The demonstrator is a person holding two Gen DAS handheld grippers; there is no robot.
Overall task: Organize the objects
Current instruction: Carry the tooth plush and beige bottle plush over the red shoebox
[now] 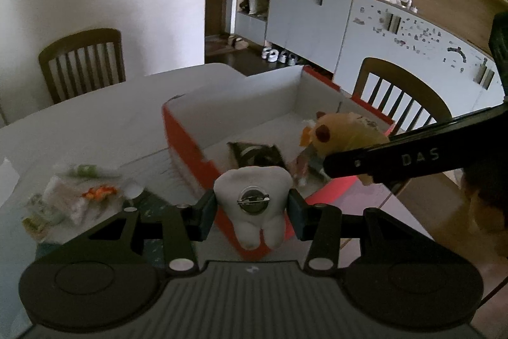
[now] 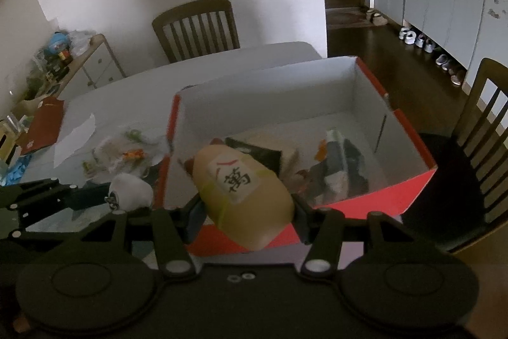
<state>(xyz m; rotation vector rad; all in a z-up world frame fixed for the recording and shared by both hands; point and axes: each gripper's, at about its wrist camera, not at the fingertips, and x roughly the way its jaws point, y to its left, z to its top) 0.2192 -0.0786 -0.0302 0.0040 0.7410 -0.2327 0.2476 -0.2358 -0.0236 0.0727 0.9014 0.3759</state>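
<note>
Your left gripper [image 1: 252,213] is closed across the waist of a white tooth-shaped plush [image 1: 252,205], held above the near corner of the red cardboard box [image 1: 187,145]; a metal pin clasp [image 1: 253,199] on the plush faces the camera. Your right gripper [image 2: 246,216] is closed on a yellow plush toy [image 2: 244,196] bearing a white patch with a black character, held over the near wall of the same box. Both items appear light, soft and compressible; expect the filling to yield, so keep each grip on the widest padded section and not on a limb or edge. Keep the pads clear of the pin clasp, since metal likely offers poorer purchase. The box already holds a dark packet [image 2: 257,153] and other blurred items; a drop should not harm either plush.
</note>
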